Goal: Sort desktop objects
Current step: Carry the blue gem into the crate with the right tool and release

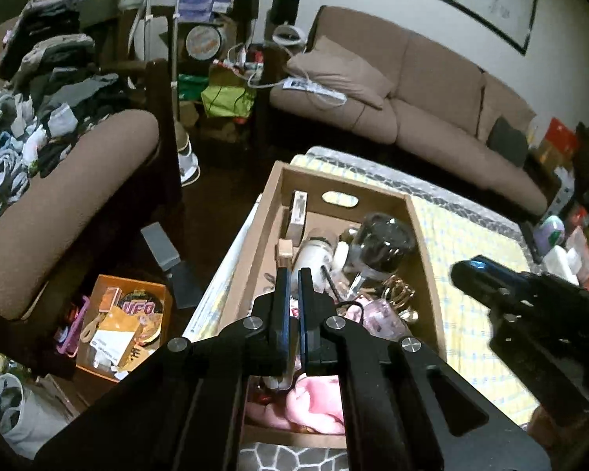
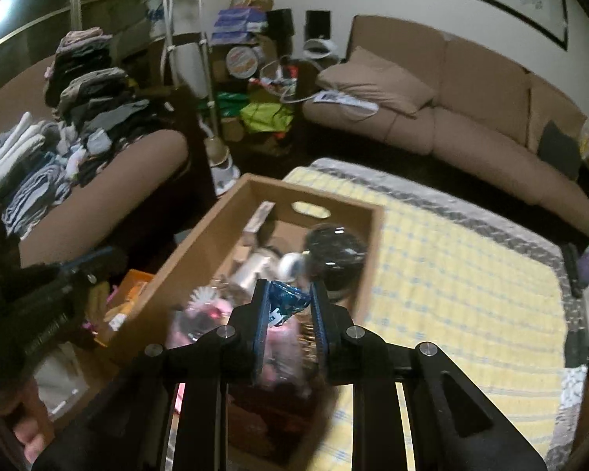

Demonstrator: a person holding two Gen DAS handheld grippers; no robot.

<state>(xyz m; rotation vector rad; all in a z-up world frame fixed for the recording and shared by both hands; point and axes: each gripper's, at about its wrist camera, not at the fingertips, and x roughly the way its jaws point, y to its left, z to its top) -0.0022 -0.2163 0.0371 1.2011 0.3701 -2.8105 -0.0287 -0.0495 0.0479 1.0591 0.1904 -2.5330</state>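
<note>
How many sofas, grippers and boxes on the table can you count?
Sofas: 2, back sofa, left sofa
Grippers: 2, left gripper, right gripper holding a blue wrapper
Cardboard box: 1
Total: 5

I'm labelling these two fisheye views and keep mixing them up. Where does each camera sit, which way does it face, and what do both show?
Left wrist: on the left claw, looking forward and down into the cardboard box on the yellow cloth; its shut black fingers show, with the right claw at the right edge.
Right wrist: on the right claw, facing the same box; its fingers pinch a blue wrapper, with the left claw blurred at left.
Shared: box, cloth, brown sofa.
</note>
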